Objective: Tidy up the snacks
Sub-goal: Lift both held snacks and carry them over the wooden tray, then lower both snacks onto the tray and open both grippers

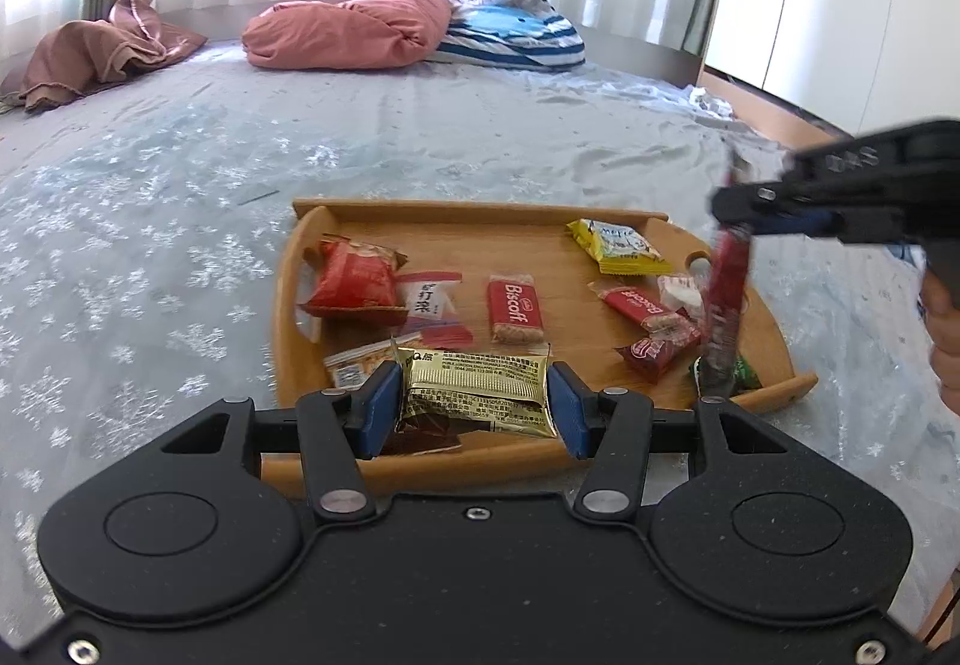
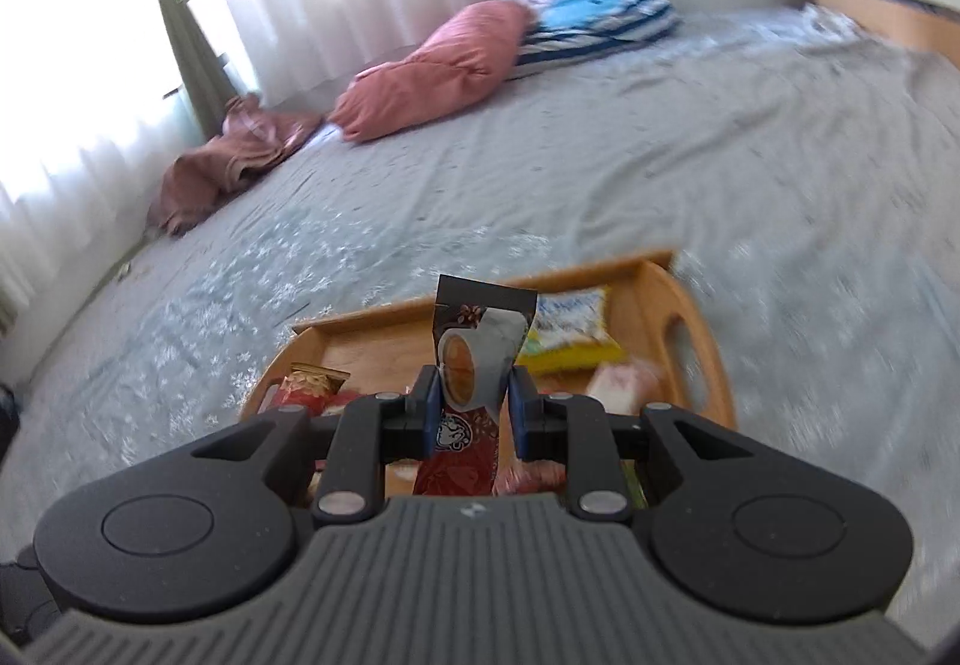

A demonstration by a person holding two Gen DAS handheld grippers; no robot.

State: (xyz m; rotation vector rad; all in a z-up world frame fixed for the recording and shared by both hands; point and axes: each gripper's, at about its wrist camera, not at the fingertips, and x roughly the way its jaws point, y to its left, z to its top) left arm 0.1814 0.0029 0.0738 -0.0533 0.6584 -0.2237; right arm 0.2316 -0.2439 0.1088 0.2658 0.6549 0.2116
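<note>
A wooden tray (image 1: 420,230) lies on the bed and holds several snack packets: a red bag (image 1: 354,281), a Biscoff packet (image 1: 513,308), a yellow packet (image 1: 618,245). My left gripper (image 1: 474,404) is shut on a gold packet (image 1: 474,389) over the tray's near edge. My right gripper (image 2: 471,410) is shut on a long dark red packet (image 2: 474,365) held upright above the tray (image 2: 654,293). In the left wrist view the right gripper (image 1: 741,212) holds that red packet (image 1: 726,293) over the tray's right side.
The bed has a grey snowflake sheet (image 1: 180,221). A pink pillow (image 1: 354,26), a striped blue pillow (image 1: 516,29) and a brown cloth (image 1: 102,47) lie at the far end by white curtains. A wooden floor shows to the right (image 1: 780,113).
</note>
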